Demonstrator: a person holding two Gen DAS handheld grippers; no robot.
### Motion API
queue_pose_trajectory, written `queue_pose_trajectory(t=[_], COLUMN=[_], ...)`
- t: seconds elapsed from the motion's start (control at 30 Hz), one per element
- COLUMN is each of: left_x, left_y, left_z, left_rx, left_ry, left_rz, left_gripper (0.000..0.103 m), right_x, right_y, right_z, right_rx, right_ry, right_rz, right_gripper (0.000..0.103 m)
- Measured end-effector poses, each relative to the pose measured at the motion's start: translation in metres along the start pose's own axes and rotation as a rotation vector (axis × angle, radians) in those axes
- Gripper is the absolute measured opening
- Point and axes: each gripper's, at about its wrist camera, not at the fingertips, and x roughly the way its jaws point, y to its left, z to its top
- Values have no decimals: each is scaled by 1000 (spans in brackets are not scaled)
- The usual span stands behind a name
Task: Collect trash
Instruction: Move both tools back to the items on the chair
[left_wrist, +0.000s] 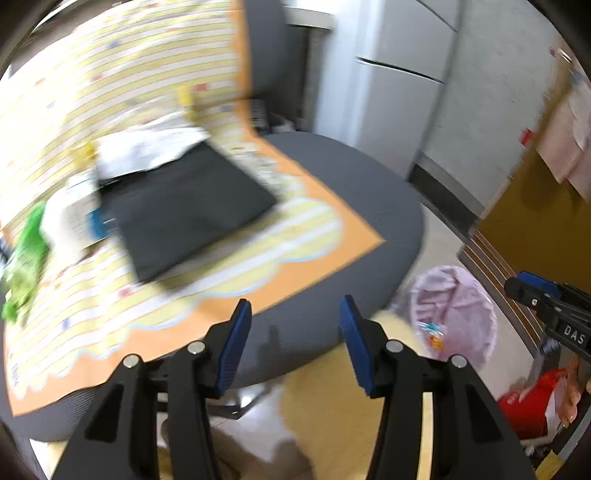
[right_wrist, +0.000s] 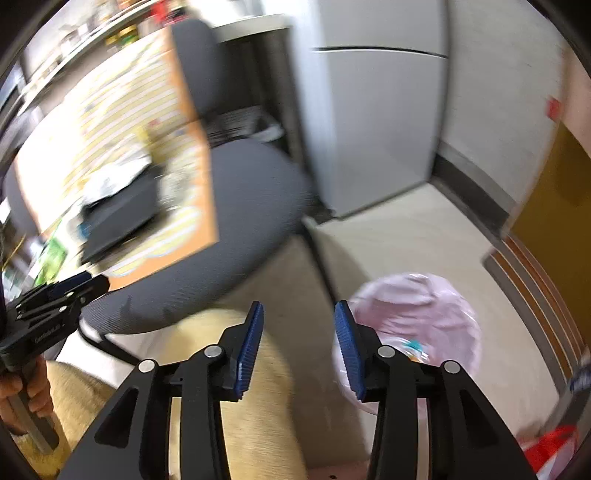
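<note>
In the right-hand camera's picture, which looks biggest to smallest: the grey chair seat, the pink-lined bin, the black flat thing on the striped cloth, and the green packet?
1. Grey chair seat
2. Pink-lined bin, though it sits nearer the camera, so its true rank is unsure
3. Black flat thing
4. Green packet, partly hidden at the edge

both the left claw (left_wrist: 295, 317) and the right claw (right_wrist: 298, 325) have black angular plastic arms with silver round pivot screws, ribbed blue pads (left_wrist: 236, 343) and white lettering on the body; beige trousers (right_wrist: 255, 398) below.
</note>
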Motion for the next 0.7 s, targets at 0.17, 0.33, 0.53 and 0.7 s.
queue_pose_trajectory(t=[0.17, 0.33, 0.53, 0.7], left_x=[-19, -33, -42, -44], left_y=[58, 104, 149, 178], left_z=[-10, -19, -25, -19], left_rx=[-119, -206, -295, -340], left_ry=[-30, -48, -64, -84], left_rz=[83, 186, 241, 257], left_gripper=[51, 58, 58, 58], right_x=[15, 31, 44, 60], right_y=[46, 91, 139, 173], right_z=[16, 29, 42, 56], right_rx=[-96, -180, -279, -379], right_ry=[-5, 5, 11, 18], right_rz=[86, 147, 205, 210], right_gripper=[50, 56, 59, 59])
